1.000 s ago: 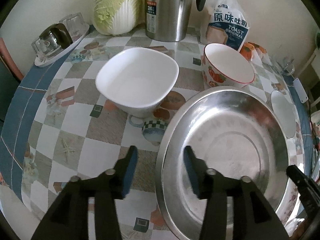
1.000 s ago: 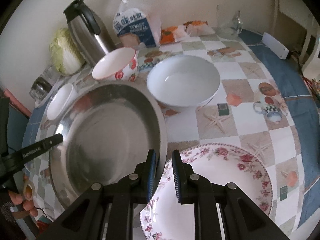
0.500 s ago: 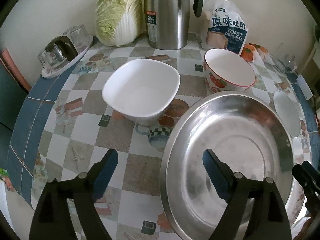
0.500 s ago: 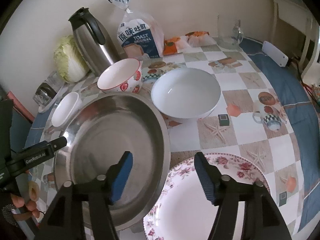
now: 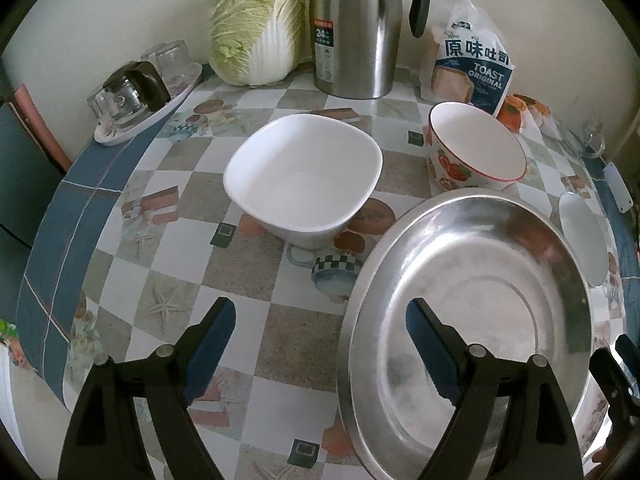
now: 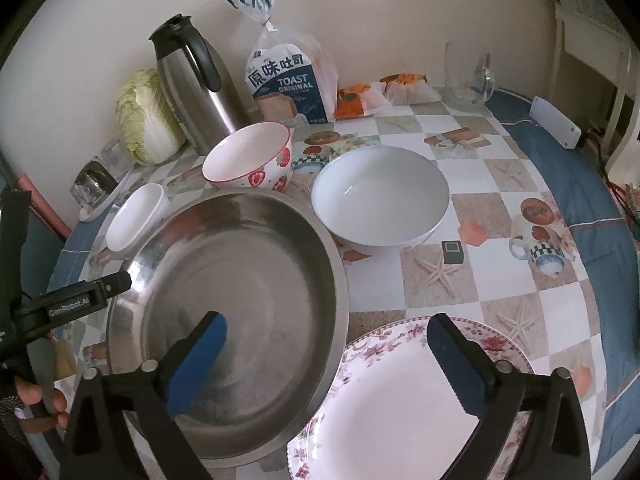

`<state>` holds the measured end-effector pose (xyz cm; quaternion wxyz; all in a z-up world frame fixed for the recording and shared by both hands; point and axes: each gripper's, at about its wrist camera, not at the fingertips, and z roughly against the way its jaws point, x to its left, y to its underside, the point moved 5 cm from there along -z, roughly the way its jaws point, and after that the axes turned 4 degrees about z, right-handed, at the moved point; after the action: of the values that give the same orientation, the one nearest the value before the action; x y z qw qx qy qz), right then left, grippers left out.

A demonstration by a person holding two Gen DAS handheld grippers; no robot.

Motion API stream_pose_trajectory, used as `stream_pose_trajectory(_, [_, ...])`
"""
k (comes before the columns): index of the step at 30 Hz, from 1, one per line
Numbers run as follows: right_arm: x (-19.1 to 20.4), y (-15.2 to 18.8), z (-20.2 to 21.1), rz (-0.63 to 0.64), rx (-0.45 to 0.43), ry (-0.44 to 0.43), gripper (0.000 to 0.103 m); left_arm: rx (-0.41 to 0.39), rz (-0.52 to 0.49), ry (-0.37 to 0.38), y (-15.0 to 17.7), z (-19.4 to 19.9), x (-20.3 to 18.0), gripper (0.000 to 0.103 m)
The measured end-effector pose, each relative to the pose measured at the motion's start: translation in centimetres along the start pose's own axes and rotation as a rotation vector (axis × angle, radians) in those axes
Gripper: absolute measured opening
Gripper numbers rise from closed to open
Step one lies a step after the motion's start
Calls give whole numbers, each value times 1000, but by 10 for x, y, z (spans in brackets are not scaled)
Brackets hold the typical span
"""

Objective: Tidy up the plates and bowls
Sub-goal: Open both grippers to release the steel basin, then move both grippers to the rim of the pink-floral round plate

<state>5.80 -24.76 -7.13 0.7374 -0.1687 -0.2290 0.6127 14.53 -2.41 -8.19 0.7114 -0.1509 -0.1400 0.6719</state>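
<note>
A large steel plate [image 5: 472, 312] [image 6: 240, 280] lies on the table, its right edge over the rim of a floral plate [image 6: 400, 400]. My left gripper [image 5: 316, 340] stands open astride the steel plate's left rim, pads clear of it. My right gripper [image 6: 328, 344] straddles the right rim with its jaws opening, and neither pad presses on the metal. Beyond the steel plate stand a white square bowl [image 5: 304, 184] [image 6: 136, 216], a strawberry-patterned bowl [image 5: 476, 148] [image 6: 248, 156] and a round white bowl [image 6: 380, 196] [image 5: 580, 232].
Along the back wall stand a cabbage [image 5: 256, 24], a steel thermos jug [image 5: 356, 28] and a bag of toast [image 5: 472, 68]. A small tray of upturned glasses [image 5: 136, 100] sits at the left edge. A glass pitcher [image 6: 464, 76] and a white remote [image 6: 556, 120] are at the back right.
The right gripper was shut on the steel plate's right rim and has let go, opening wide. The left gripper's jaws have also spread apart at the left rim. The plate stays put.
</note>
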Motion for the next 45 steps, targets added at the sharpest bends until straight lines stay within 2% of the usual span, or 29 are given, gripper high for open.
stream_pose_trajectory(12, [-4, -2, 1, -13, -26, 5, 103, 5, -3, -24, 0, 1, 2, 89])
stream_pose_trajectory(13, [-4, -2, 2, -15, -28, 5, 103, 0, -1, -22, 0, 3, 2, 89])
stream_pose_trajectory(15, [-5, -3, 2, -21, -33, 2, 103, -10, 1, -19, -1, 5, 1, 100])
stream_pose_trajectory(24, [-18, -4, 8, -70, -65, 14, 103, -57, 4, 20, -3, 20, -9, 100])
stream_pose_trajectory(27, [-22, -3, 11, -73, -59, -8, 103, -66, 19, 63, -3, 29, -17, 100])
stream_pose_trajectory(31, [-36, 1, 20, -75, -55, 19, 103, -83, 17, 144, -2, 46, -34, 100])
stream_pose_trajectory(35, [-69, 5, 38, -161, -74, 38, 103, -96, 7, 276, 1, 68, -57, 100])
stream_pose_trajectory(39, [-104, 16, 53, -228, -84, 73, 103, -125, -29, 340, 7, 88, -83, 100])
stream_pose_trajectory(42, [-132, 30, 59, -289, -65, 111, 103, -102, -62, 402, 16, 96, -108, 100])
stream_pose_trajectory(45, [-154, 45, 63, -340, -47, 121, 103, -74, -117, 421, 30, 100, -132, 100])
